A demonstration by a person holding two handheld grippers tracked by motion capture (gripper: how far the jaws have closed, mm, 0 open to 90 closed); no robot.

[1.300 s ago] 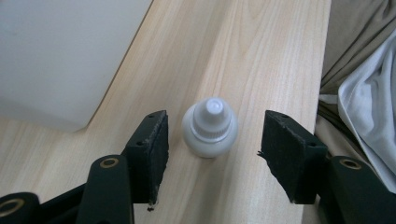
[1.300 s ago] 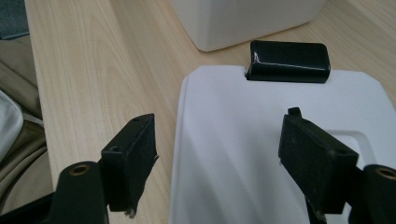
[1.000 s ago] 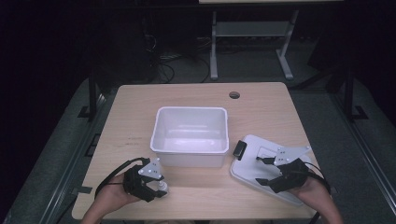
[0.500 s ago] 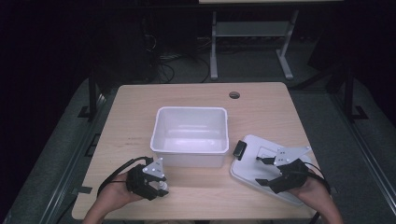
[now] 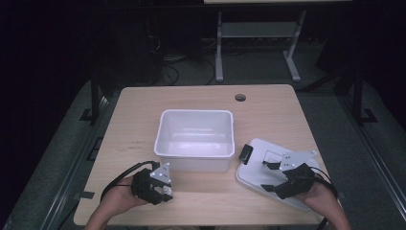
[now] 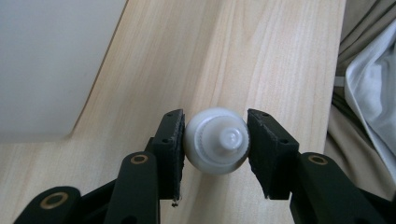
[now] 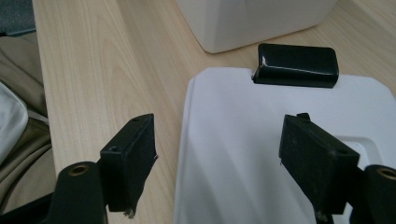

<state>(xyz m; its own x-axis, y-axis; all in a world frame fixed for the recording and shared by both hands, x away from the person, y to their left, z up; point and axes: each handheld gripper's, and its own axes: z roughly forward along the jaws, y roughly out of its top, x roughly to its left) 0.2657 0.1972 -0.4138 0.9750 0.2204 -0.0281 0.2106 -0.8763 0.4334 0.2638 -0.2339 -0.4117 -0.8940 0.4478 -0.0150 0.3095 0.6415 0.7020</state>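
While the left hand-held gripper (image 6: pixel 215 142) sits low at the near left edge of the tabletop (image 5: pixel 134 124), its jaws have just been closing and both pads now press on a small white round bottle (image 6: pixel 215 140), seen cap-end on between them. The bottle rests at the near edge, just in front of the white bin (image 5: pixel 196 139). Step in hand, as I judge it: securing the pick. Next move likely calls for a straight lift clear of the wood, then a carry forward over the bin's near wall, grip held firm since the round body could slip or roll.

Right hand-held gripper (image 7: pixel 217 154): jaws spread wide, grasping nothing, poised over the near part of the white lid (image 7: pixel 261 140) with its black latch (image 7: pixel 296 64) beyond.

Compared with a second ago, the left jaws look drawn in on the bottle; bin, lid and both hands sit as they did.
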